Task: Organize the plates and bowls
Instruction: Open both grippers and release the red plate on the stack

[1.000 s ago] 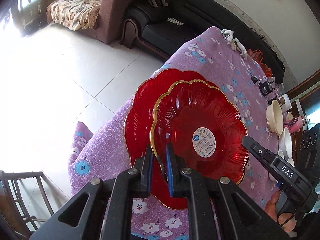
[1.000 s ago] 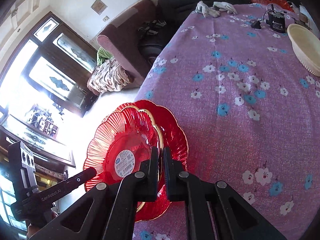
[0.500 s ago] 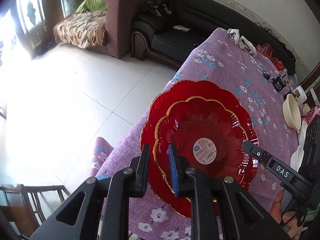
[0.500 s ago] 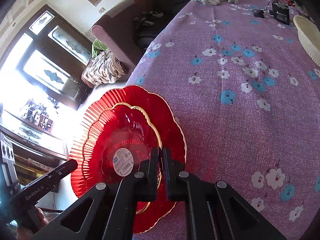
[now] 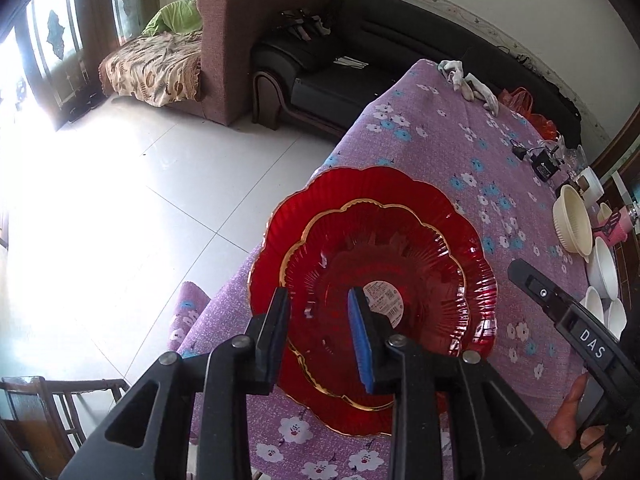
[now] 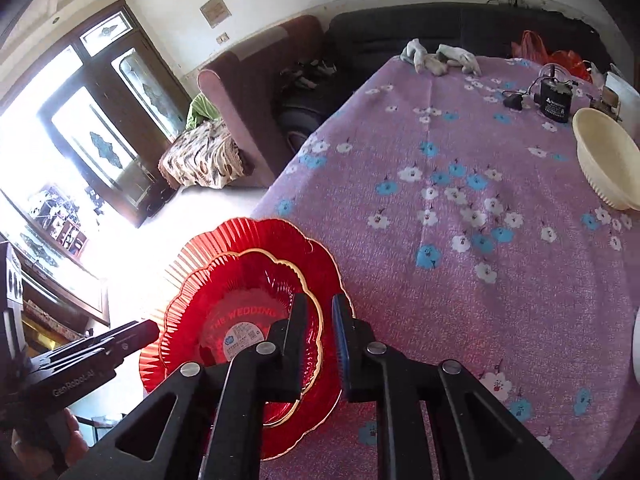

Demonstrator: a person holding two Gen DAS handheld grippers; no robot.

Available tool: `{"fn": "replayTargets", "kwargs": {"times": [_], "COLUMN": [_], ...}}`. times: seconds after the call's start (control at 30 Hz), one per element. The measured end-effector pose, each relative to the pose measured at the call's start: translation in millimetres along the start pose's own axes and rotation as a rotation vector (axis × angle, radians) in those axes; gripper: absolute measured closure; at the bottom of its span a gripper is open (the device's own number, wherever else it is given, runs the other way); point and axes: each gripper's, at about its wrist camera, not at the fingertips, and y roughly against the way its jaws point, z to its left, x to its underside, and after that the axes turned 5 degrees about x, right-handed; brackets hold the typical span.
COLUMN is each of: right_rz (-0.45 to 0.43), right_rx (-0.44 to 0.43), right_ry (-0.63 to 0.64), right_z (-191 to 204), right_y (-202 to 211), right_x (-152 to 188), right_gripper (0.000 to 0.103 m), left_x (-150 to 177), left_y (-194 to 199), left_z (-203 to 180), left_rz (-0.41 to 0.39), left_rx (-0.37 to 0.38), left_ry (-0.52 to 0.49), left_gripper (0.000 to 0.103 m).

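A small red plate (image 5: 380,248) with a gold rim lies nested on a larger red plate (image 5: 360,188) at the corner of the purple flowered table. My left gripper (image 5: 318,320) straddles the small plate's near rim; its jaws are opening and the pads stand clear of it. In the right wrist view the same small plate (image 6: 248,280) and large plate (image 6: 240,236) appear. My right gripper (image 6: 320,316) is over their right edge, its jaws opening. The gold rim sits in the gap, untouched. Each gripper shows in the other's view, held by a hand.
A cream bowl (image 6: 608,164) and white bowls (image 5: 604,268) stand along the table's far right side. A black adapter (image 6: 554,98) and crumpled gloves (image 6: 440,56) lie at the far end. The table edge drops to a tiled floor; a wooden chair (image 5: 40,420) stands below.
Both grippers were shut on the small plate's rim and now have a gap. The small plate has settled from off-centre to the middle of the large one.
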Motion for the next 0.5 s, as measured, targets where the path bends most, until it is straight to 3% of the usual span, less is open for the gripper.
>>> {"fn": "replayTargets", "kwargs": {"times": [0.1, 0.23, 0.5], "right_rz": [0.004, -0.014, -0.104], "right_rx": [-0.053, -0.059, 0.018], "right_ry": [-0.047, -0.091, -0.206], "right_z": [-14.4, -42.3, -130.1], "right_y": [10.4, 32.2, 111.2], "right_x": [1.4, 10.0, 36.0], "right_gripper": [0.088, 0.088, 0.088], "left_x": [2.2, 8.3, 30.3], "left_y": [4.4, 8.7, -2.4], "left_z": [-16.9, -56.0, -149.9], "left_rz": [-0.008, -0.017, 0.031], "left_rx": [0.013, 0.053, 0.211], "left_ry": [-0.033, -0.104, -0.234], "left_gripper": [0.072, 0.064, 0.060]}}
